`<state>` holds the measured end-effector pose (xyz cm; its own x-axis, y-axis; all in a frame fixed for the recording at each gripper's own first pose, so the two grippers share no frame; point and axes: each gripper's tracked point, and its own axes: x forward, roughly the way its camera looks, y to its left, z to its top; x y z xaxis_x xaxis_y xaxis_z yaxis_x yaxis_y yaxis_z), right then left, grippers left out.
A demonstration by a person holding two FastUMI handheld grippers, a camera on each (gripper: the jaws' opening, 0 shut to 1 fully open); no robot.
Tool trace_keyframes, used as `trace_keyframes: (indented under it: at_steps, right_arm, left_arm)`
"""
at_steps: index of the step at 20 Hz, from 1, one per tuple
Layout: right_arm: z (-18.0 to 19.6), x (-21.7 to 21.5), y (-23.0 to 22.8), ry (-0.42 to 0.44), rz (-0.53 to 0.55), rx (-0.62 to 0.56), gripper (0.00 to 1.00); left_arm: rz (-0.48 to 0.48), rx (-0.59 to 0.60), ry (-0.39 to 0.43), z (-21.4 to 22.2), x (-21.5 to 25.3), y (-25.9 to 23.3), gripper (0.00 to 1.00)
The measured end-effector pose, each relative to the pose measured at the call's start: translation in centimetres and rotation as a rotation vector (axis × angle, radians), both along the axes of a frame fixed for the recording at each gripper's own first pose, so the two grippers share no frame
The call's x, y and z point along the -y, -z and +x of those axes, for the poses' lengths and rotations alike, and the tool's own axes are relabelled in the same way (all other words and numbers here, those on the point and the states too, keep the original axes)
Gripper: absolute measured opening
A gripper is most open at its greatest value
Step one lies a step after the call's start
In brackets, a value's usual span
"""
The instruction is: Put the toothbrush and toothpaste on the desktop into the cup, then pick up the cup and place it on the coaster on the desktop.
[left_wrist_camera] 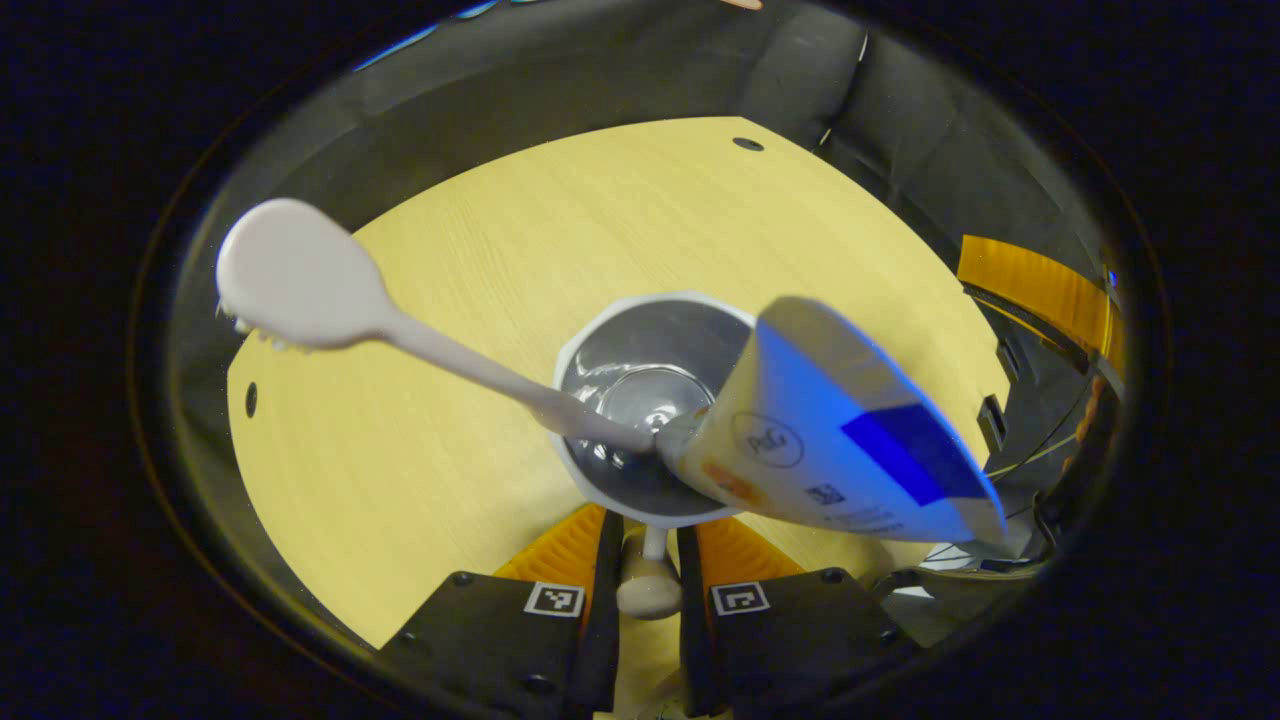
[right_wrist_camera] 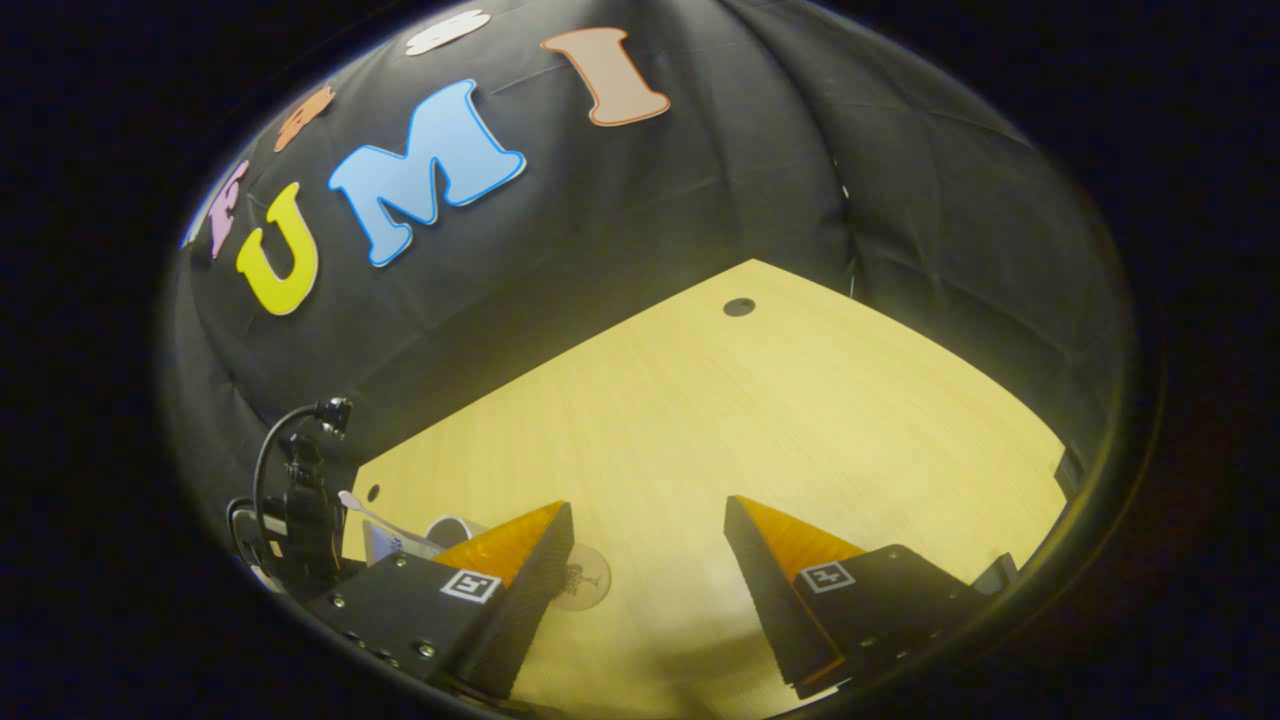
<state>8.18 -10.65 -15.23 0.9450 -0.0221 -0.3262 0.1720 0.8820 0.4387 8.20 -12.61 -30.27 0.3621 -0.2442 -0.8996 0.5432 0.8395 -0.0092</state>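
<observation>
Your left gripper [left_wrist_camera: 648, 560] is clenched on the handle of the cup [left_wrist_camera: 645, 400], its two fingers pressing the small rounded handle from either side at the near edge of the cup's rim. In the left gripper view you look straight down into the cup, which stands over the wooden bench [left_wrist_camera: 480, 260]. The toothbrush [left_wrist_camera: 400, 330] is inside the cup, its handle end down near the bottom and its bristled head leaning out past the rim on the side away from the toothpaste. The toothpaste [left_wrist_camera: 840, 430] is also in the cup, cap end down, its flat crimped end sticking up and out over the opposite side of the rim. Whether the cup touches the bench you cannot tell from here. Your right gripper [right_wrist_camera: 648, 560] is released, its fingers spread wide with only bare bench between them. In the right gripper view the cup [right_wrist_camera: 452, 527] with both items in it shows small beyond that gripper's one finger, and the round coaster [right_wrist_camera: 585, 578] lies on the bench just beside the cup, partly hidden by the same finger.
</observation>
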Motion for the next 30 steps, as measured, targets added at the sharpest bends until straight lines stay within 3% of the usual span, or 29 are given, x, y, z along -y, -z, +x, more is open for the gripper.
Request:
trace_keyframes:
  at_steps: [6, 7, 10, 11, 12, 13, 14, 15, 16, 17, 18, 21, 22, 24, 30]
  right_arm:
    - [-0.8, 2.6, 0.8, 0.037, 0.014, -0.022, 0.93]
    - [-0.8, 2.8, 0.6, 0.039, 0.014, -0.024, 0.92]
    - [-0.7, 3.1, 0.9, 0.036, 0.011, -0.033, 0.93]
    - [-0.7, 3.1, 1.0, 0.031, 0.012, -0.035, 0.93]
    - [-0.8, 3.2, 1.2, 0.026, 0.013, -0.037, 0.92]
    - [-0.9, 3.2, 1.2, 0.018, 0.012, -0.037, 0.93]
    - [-0.8, 2.8, 1.1, 0.010, 0.009, -0.036, 0.93]
    - [-0.6, 2.5, 0.8, 0.000, 0.004, -0.035, 0.93]
    - [-0.5, 2.1, 0.6, -0.011, -0.001, -0.033, 0.93]
    - [-0.3, 1.7, 0.3, -0.023, -0.006, -0.031, 0.93]
    - [-0.2, 1.2, 0.1, -0.035, -0.011, -0.028, 0.93]
    - [-0.1, -0.5, -1.3, -0.077, -0.034, -0.009, 0.93]
    - [-0.1, -1.1, -1.8, -0.092, -0.048, 0.001, 0.93]
    - [-0.2, -2.3, -3.1, -0.120, -0.078, 0.023, 0.92]
    - [-2.3, -5.8, -11.1, -0.157, -0.203, 0.188, 0.92]
  left_arm:
    - [0.042, -0.017, 0.026, -0.8, 1.6, 2.0, 0.32]
    - [0.054, -0.020, 0.024, -0.8, 1.6, 2.3, 0.37]
    - [0.060, 0.008, 0.028, -0.4, 2.0, 2.5, 0.32]
    - [0.060, 0.013, 0.026, -0.6, 2.0, 2.5, 0.37]
    - [0.056, 0.030, 0.029, -0.4, 2.0, 2.0, 0.35]
    - [0.057, 0.044, 0.036, -0.3, 2.3, 1.8, 0.42]
    - [0.062, 0.055, 0.042, -0.4, 2.1, 1.5, 0.37]
    - [0.065, 0.071, 0.043, -0.5, 2.0, 1.0, 0.43]
    - [0.063, 0.087, 0.041, -0.5, 1.9, 0.5, 0.38]
    - [0.056, 0.103, 0.038, -0.6, 1.7, -0.1, 0.43]
    - [0.048, 0.116, 0.033, -0.9, 1.5, -0.7, 0.37]
    - [0.009, 0.162, 0.015, -2.3, 0.3, -2.9, 0.37]
    - [-0.012, 0.180, 0.006, -2.9, -0.4, -3.8, 0.41]
    - [-0.056, 0.222, -0.029, -3.6, -1.8, -5.9, 0.37]
    - [-0.171, 0.534, -0.222, -4.3, -9.6, -15.2, 0.37]
